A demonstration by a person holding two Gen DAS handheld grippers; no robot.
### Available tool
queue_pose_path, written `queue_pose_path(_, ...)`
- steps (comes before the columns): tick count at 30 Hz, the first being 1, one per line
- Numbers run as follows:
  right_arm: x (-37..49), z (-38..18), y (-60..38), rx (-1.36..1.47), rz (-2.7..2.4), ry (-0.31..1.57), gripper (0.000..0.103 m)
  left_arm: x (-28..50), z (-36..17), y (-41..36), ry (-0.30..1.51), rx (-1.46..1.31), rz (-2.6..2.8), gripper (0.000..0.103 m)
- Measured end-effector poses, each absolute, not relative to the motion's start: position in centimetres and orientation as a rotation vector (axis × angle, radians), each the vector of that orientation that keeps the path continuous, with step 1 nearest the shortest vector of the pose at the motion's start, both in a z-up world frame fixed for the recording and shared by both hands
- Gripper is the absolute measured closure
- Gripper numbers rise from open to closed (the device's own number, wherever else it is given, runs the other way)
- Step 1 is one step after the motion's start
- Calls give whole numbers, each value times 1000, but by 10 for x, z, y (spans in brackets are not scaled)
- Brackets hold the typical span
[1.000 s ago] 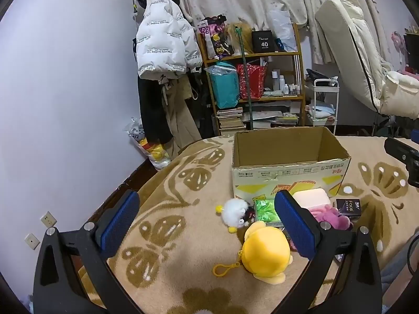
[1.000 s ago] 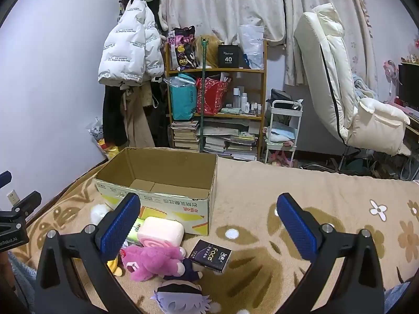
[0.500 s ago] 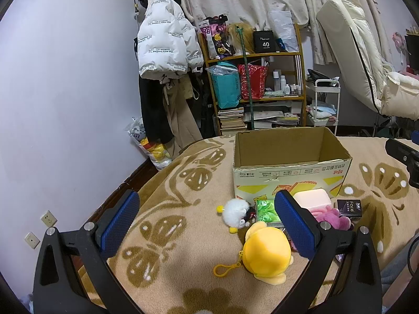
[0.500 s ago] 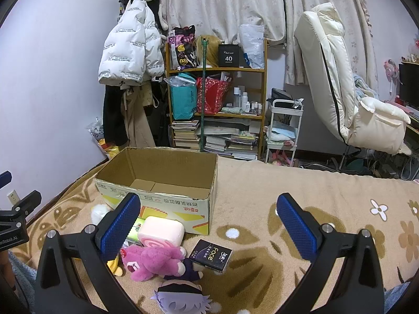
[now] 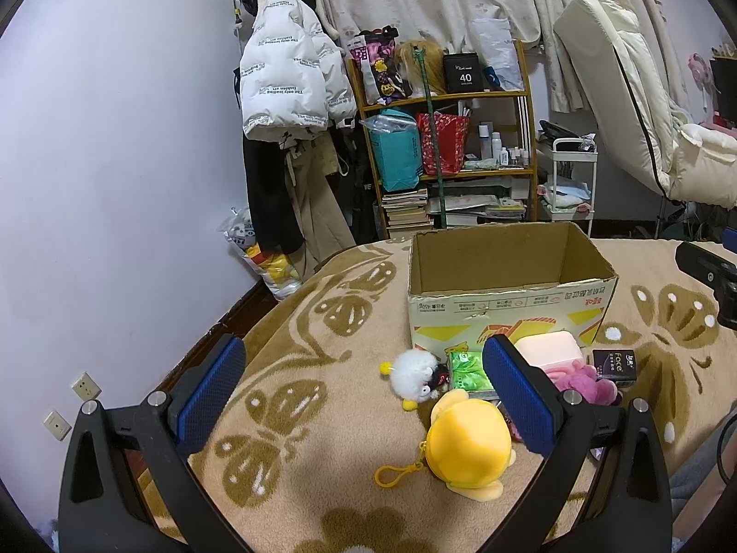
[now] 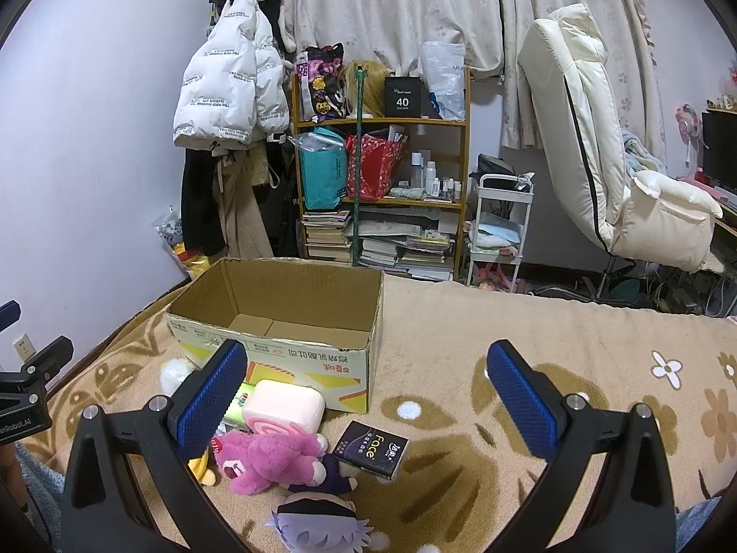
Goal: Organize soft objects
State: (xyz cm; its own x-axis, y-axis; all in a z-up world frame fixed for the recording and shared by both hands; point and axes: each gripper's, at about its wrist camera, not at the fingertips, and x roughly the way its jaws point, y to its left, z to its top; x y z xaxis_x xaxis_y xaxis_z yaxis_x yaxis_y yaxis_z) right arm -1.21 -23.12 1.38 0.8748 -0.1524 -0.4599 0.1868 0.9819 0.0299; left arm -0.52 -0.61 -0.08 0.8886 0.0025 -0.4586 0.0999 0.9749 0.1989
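An empty cardboard box (image 5: 506,304) (image 6: 295,322) stands open on the beige blanket. In front of it lie soft toys: a yellow plush with a keyring (image 5: 467,449), a white fluffy plush (image 5: 412,378), a pink plush (image 6: 267,458) (image 5: 582,380) and a purple-haired doll (image 6: 318,523). A pale pink foam block (image 6: 283,405) (image 5: 548,348) and a green packet (image 5: 467,371) rest against the box. My left gripper (image 5: 364,396) hovers open above the toys. My right gripper (image 6: 368,401) is open too, with nothing between its fingers.
A small dark "Face" box (image 6: 371,449) (image 5: 615,366) lies right of the pink plush. Behind the bed stand a cluttered shelf (image 6: 382,175), a white trolley (image 6: 502,226), hanging coats (image 5: 290,92) and a reclined cream chair (image 6: 599,152).
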Motion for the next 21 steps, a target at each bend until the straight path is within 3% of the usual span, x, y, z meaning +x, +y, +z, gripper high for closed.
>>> queue_pose_path(21, -13, 14, -232, 78, -182, 473, 0, -6, 1, -5, 471, 218, -41, 1)
